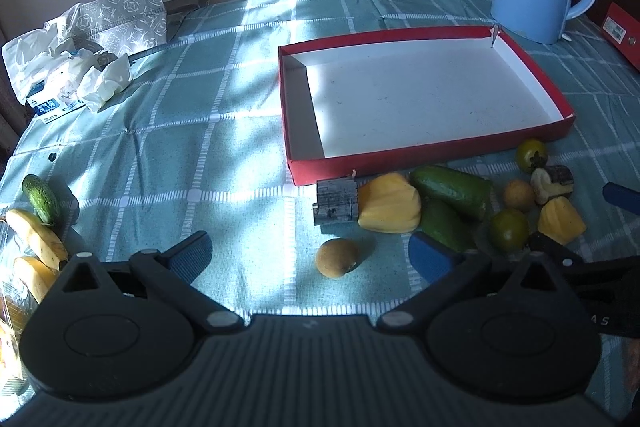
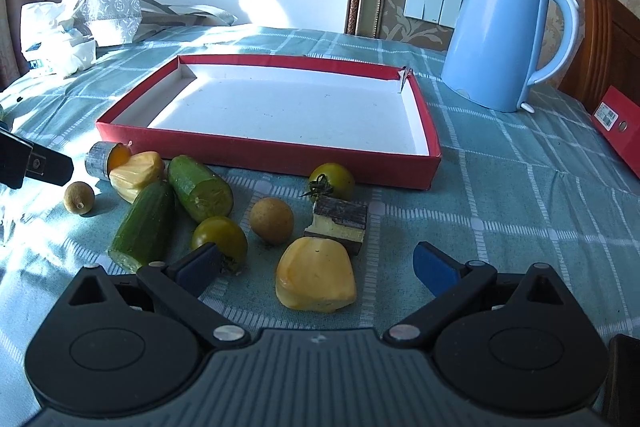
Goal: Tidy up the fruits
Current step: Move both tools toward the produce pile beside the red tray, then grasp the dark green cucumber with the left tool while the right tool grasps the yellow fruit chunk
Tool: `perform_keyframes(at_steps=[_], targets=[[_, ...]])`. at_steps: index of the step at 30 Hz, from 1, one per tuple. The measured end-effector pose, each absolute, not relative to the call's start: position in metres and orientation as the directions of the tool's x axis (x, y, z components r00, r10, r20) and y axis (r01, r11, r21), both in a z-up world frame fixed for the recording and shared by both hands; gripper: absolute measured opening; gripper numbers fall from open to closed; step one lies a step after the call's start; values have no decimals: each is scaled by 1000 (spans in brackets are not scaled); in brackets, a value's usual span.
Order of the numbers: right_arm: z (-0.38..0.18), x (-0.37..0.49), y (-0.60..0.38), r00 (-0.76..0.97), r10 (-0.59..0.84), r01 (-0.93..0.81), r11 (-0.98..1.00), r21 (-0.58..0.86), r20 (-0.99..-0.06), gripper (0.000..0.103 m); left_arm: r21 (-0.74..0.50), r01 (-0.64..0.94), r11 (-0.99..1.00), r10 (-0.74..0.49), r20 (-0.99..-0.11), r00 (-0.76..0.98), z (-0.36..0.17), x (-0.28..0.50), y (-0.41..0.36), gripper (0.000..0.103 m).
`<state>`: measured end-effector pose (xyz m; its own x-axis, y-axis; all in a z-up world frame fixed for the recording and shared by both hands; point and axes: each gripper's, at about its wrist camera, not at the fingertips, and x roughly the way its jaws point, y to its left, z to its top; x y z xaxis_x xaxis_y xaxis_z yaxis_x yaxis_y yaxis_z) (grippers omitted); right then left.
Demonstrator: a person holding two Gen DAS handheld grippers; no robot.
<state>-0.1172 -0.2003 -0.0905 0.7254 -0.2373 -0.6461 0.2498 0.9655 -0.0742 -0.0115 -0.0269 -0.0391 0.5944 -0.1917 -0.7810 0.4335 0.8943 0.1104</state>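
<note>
The fruits are lying in a loose cluster on the checked tablecloth (image 2: 500, 163), just in front of the near wall of the red tray (image 2: 264, 157), which is holding nothing so far. The yellow jackfruit pod (image 2: 316, 277) is sitting between the right gripper (image 2: 316, 267)'s spread fingers, and it is looking soft and waxy, so I judge it is wanting a gentle squeeze across its broad flanks. The two cucumber pieces (image 2: 172, 211) are looking firm and smooth-skinned, likely slippery, best taken across the middle. The green tomatoes (image 2: 220, 237) and the small brown round fruits (image 2: 272, 221) are likely rolling easily and bruising under pressure. The left gripper (image 1: 310, 257) is also standing wide open, holding nothing, with another brown fruit (image 1: 337, 257) lying between its tips. A banana (image 1: 38, 233) and a small cucumber (image 1: 40, 199) are lying well apart at the left edge. The cloth is looking wrinkled and sunlit, giving some friction. Behind the tray a blue kettle (image 2: 508, 35) is standing by the patterned wall, with tissue packets (image 1: 68, 67) at the far left
</note>
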Motion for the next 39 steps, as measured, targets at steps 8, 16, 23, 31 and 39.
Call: perform_keyframes(at_steps=[8,16,23,31,39], targets=[[-97,-113,-203,685,-210,247,968,-48,-697,103,127,449,884,-196,-773,604,-39,-17,-31,103],[-98,-109,-203,674,-179,232,972,-25,-717,103,148,490,859,-194,-792,579,-49,-26,-40,97],[-103,-111,-208,658,-155,224,974,-5,-736,103,124,503,856,-221,-791,571,-51,-27,-40,97],[-103,-108,-208,656,-156,216,976,-15,-739,55,103,491,865,-231,-788,571,-54,-26,-36,95],[-102,-105,-211,648,-161,215,976,-23,-745,45,93,511,854,-255,-783,568,-51,-27,-44,94]])
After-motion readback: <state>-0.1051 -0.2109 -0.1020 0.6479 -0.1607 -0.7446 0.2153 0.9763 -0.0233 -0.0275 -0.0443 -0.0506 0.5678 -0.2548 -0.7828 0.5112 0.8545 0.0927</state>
